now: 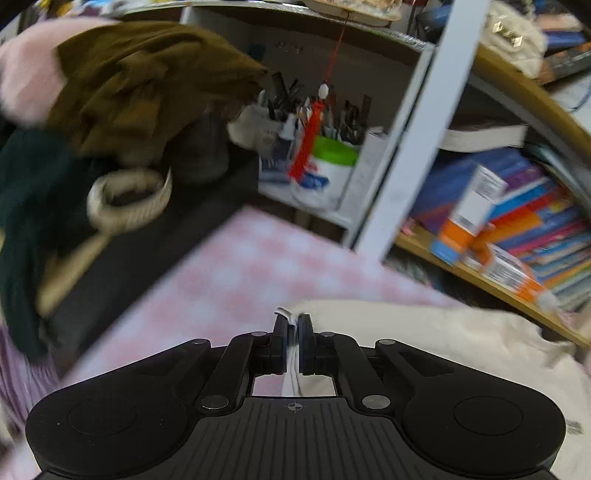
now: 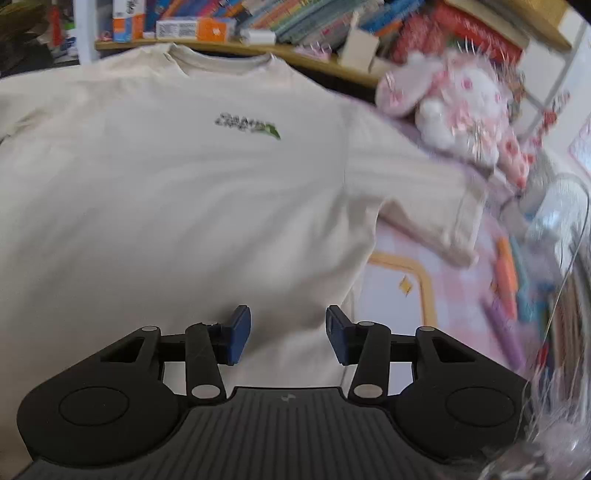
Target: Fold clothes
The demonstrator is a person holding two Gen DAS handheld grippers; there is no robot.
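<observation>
Close to the lens, the left hand-held gripper has its jaws pressed together on an edge of the cream T-shirt. Ahead of the right hand-held gripper, whose jaws stand apart and hold nothing, the shirt lies spread on a pink checked bed cover, collar far from it. A pink plush toy sits beyond, to its right.

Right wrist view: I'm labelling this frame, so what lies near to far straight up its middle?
Right gripper, open → cream T-shirt with its chest logo → its collar → shelf of books.
</observation>
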